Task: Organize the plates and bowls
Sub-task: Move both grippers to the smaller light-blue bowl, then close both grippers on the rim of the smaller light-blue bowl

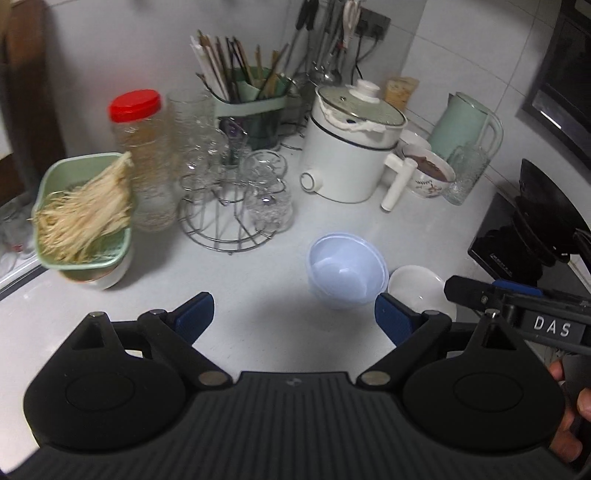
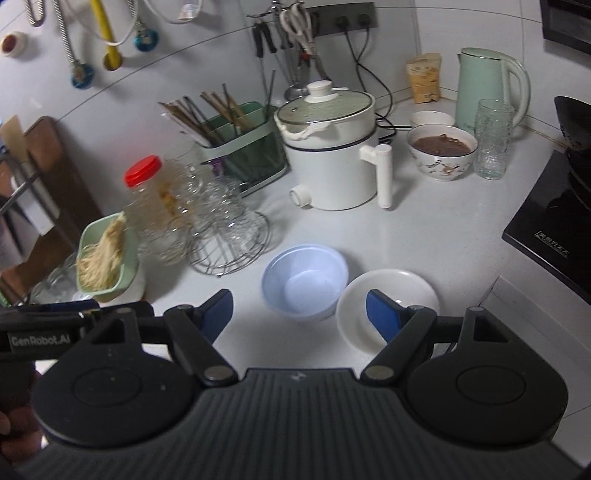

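1. We have both grippers over the counter [image 2: 424,236], approach step; nothing lifted yet.
2. Left gripper [image 1: 294,317]: fingers wide, empty. Right gripper [image 2: 299,312]: fingers wide, empty.
3. Blue bowl [image 2: 304,280] sits just beside the white dish [image 2: 388,306], seemingly touching, in front of the glass rack [image 2: 225,236].
4. Next, we judge: close on one rim, then stack.

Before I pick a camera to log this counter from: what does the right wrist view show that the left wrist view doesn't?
Only the right wrist view: hooks with a yellow-handled utensil on the wall, and a wooden board at the left.

Only the left wrist view: nothing notable.

Both: blue bowl beside the white bowl, white cooker, green kettle, red-lidded jar, with the left gripper and right gripper open and empty.
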`<state>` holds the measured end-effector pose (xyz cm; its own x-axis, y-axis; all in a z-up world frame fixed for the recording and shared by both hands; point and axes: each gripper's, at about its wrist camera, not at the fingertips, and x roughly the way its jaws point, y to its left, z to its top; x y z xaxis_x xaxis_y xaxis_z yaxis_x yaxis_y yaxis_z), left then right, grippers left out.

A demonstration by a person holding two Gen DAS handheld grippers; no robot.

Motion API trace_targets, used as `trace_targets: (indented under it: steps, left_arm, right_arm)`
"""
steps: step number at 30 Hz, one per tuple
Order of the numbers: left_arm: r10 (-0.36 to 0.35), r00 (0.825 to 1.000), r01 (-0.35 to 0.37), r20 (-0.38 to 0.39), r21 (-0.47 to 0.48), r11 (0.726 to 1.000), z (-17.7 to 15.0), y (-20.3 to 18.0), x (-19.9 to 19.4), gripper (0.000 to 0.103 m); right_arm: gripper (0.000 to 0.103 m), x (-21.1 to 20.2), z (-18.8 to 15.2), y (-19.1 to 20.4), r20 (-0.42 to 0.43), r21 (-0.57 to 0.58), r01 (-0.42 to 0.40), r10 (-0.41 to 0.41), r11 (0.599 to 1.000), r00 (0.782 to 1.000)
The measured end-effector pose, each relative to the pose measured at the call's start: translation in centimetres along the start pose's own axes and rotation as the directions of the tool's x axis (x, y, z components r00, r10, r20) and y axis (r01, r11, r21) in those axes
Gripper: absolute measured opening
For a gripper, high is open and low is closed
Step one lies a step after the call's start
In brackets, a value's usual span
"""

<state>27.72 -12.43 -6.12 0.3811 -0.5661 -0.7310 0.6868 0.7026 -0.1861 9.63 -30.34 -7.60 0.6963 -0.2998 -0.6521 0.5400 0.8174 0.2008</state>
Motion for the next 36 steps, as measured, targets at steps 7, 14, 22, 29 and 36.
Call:
trace_targets:
  steps: [7, 14, 22, 29, 36]
  left_arm:
    - [-0.012, 0.998, 0.01, -0.059, -0.042, 0.999, 1.9, -0.9, 5.1, 0.096]
    - [-0.009, 0.994, 0.003, -0.105, -0.062, 0.998, 3.5, -1.6, 10.5, 0.095]
    - [-0.024, 0.987, 0.002, -0.157, -0.139, 0.99, 3.9, -1.4, 15.5, 0.078]
    - [-0.055, 0.978, 0.019, -0.2, -0.178, 0.984, 3.1, -1.5, 18.8, 0.053]
    - [-0.061, 0.976, 0.022, -0.209, -0.185, 0.983, 2.3, -2.1, 20.1, 0.037]
  right_arm:
    - [0.08, 3.5, 2.5, -1.9, -0.038, 0.004, 0.017, -0.017, 1.0, 0.999]
    - [0.074, 9.5, 4.9, -3.9, -0.126, -0.06, -0.017, 0.009, 0.998, 0.992]
    - [0.056, 15.7, 5.1, -4.8, -0.22, -0.057, -0.058, 0.044, 0.997, 0.975]
    - [0.037, 19.1, 4.7, -5.1, -0.267, -0.088, -0.083, 0.057, 0.993, 0.962]
    - [0.022, 21.1, 4.0, -5.2, -0.309, -0.101, -0.117, 0.08, 0.988, 0.948]
